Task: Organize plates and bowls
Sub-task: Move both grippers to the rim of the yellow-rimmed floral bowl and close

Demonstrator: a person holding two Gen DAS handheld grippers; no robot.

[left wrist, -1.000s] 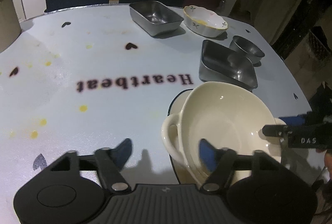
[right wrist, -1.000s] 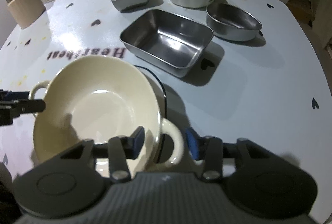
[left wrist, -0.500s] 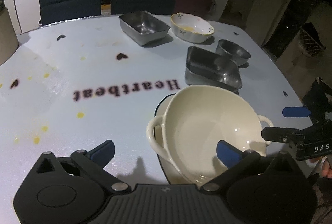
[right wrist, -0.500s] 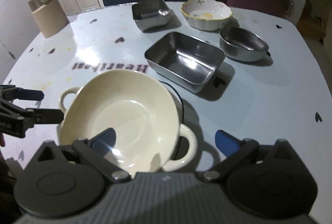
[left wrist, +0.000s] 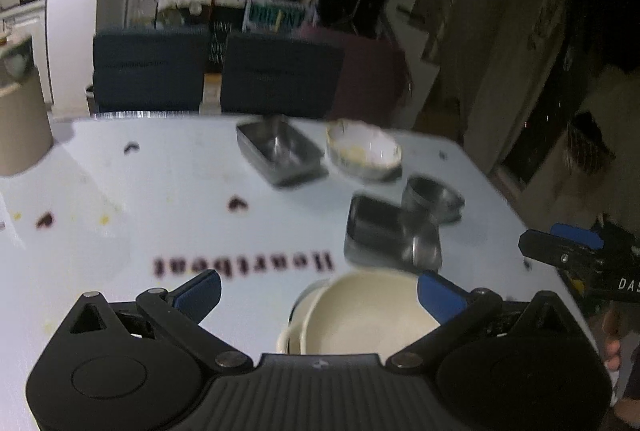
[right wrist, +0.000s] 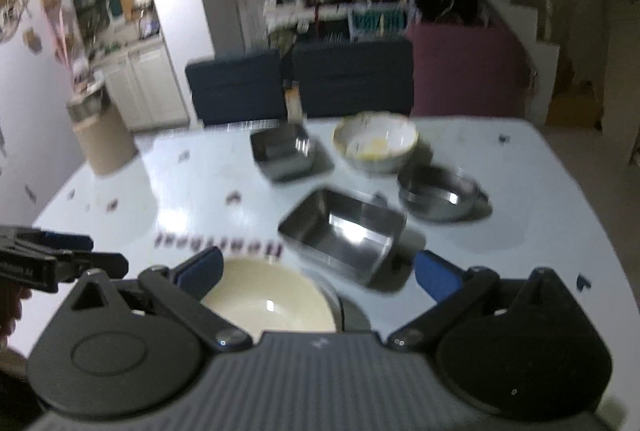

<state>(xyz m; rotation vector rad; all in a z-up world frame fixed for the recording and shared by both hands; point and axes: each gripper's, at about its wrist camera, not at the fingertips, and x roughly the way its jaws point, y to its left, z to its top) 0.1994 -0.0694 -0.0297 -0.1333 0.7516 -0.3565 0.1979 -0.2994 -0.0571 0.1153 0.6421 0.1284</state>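
Both grippers stand wide and empty: the left gripper (left wrist: 318, 291) and right gripper (right wrist: 318, 267) have just been opening, nothing pressed between the pads, likely because the cream bowl (left wrist: 368, 311) is now set down. It sits on a dark-rimmed plate (right wrist: 352, 315) at the counter's (left wrist: 120, 199) near edge, probably nested to save room. Beyond lie a steel tray (right wrist: 340, 231), a round steel bowl (right wrist: 440, 197), a smaller tray (right wrist: 282, 151) and a flowered bowl (right wrist: 376, 143), apart, seemingly awaiting sorting.

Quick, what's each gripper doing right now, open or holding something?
Left gripper: open, holding nothing; jaws just opened above the cream bowl.
Right gripper: open, holding nothing; jaws just opened.
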